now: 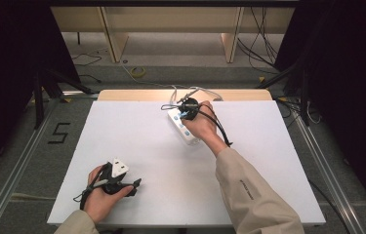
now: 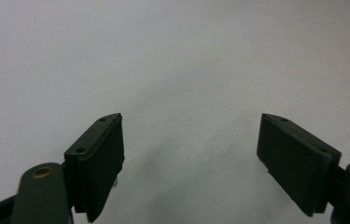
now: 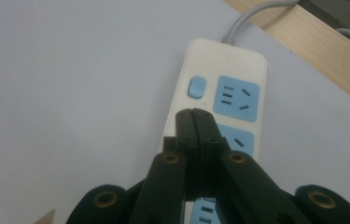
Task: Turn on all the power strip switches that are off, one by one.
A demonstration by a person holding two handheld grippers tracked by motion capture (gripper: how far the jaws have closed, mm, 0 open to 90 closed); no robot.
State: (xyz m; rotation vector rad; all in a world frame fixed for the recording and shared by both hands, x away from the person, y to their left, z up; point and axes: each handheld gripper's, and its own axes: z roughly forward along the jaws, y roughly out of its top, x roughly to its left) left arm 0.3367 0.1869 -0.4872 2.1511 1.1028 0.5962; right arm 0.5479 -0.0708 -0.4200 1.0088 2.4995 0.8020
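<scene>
Room: dark curtains at both sides of the high view, grey floor with cables, a yellow coil of cable (image 1: 138,71) on the floor in the upper middle, a black mark like a "5" (image 1: 59,132) at the left.
Surface: white surface (image 1: 136,146) in the middle of the high view, with a strip of bare wood along its far edge.
Power strip: white power strip (image 3: 238,74) with blue sockets and a blue switch (image 3: 196,87), lying upper middle of the surface near the far edge; its grey cord (image 3: 252,18) runs off over the wood strip toward the top of the right gripper view.
Right gripper: right gripper (image 3: 194,113) held above the power strip, fingers pressed together with nothing between them, tips just below the switch in the right gripper view.
Left gripper: left gripper (image 2: 190,140) at the lower left of the high view, well apart from the power strip, fingers spread wide over bare white surface.
Sleeves: beige sleeve (image 1: 249,190) coming in from the lower right.
</scene>
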